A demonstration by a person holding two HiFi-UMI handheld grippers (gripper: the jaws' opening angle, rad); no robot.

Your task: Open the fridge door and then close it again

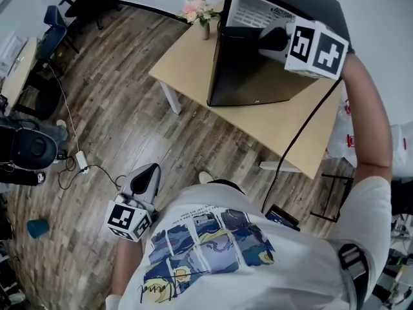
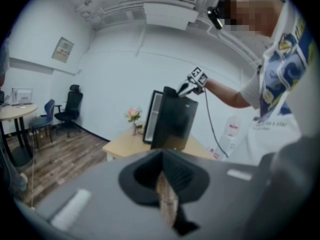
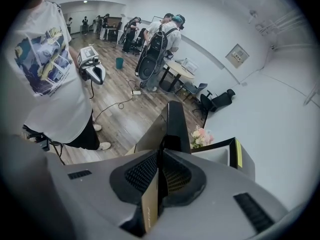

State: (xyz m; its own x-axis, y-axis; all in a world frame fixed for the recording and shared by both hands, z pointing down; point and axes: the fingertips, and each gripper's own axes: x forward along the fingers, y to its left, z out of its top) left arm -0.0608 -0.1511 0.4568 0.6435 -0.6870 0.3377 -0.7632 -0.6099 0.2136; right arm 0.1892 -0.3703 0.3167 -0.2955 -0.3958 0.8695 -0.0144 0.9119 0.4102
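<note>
On the table (image 1: 184,66) at upper centre of the head view, the fridge door (image 1: 251,76) stands wide open. I have the right gripper (image 1: 263,44) pinched shut on its top edge. At lower left the left gripper (image 1: 145,176) hangs with jaws together, holding nothing. I judge the opening is done and only the closing is left.

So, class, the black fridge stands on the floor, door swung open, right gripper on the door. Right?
No. The fridge stands on the wooden table, not the floor, as the head view shows; its door is open, with the right gripper on it.
</note>
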